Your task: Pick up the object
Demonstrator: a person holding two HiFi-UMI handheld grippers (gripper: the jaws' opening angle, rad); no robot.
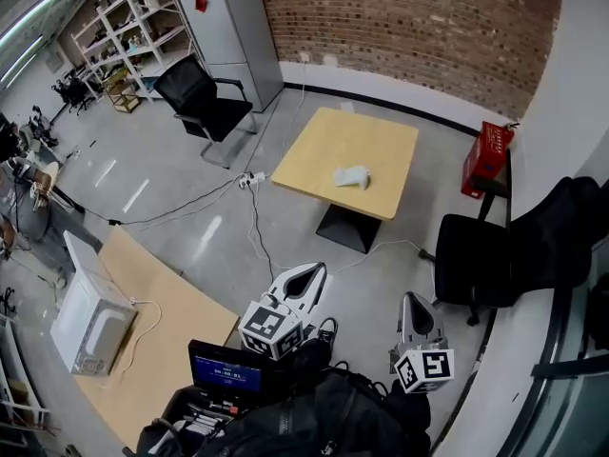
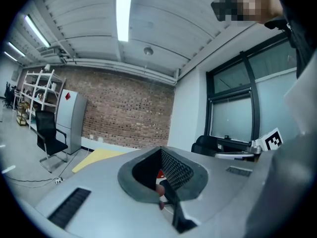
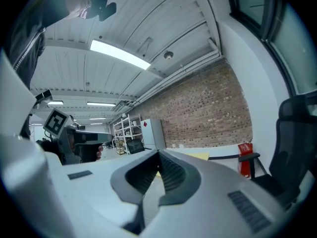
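I carry left gripper & right gripper low, both pressed together, empty, prob. bc white object on table sits well ahead of them.

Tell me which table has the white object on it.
The square table in mid-room: the white object lies on its top. The long table at lower left, nearer the person, carries a white microwave instead.

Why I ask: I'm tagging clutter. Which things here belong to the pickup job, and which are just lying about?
Job: white object on the yellow table; left gripper and right gripper, both shut, empty.
Lying about: black chair by the grey cabinet, red crate, microwave, power strip.
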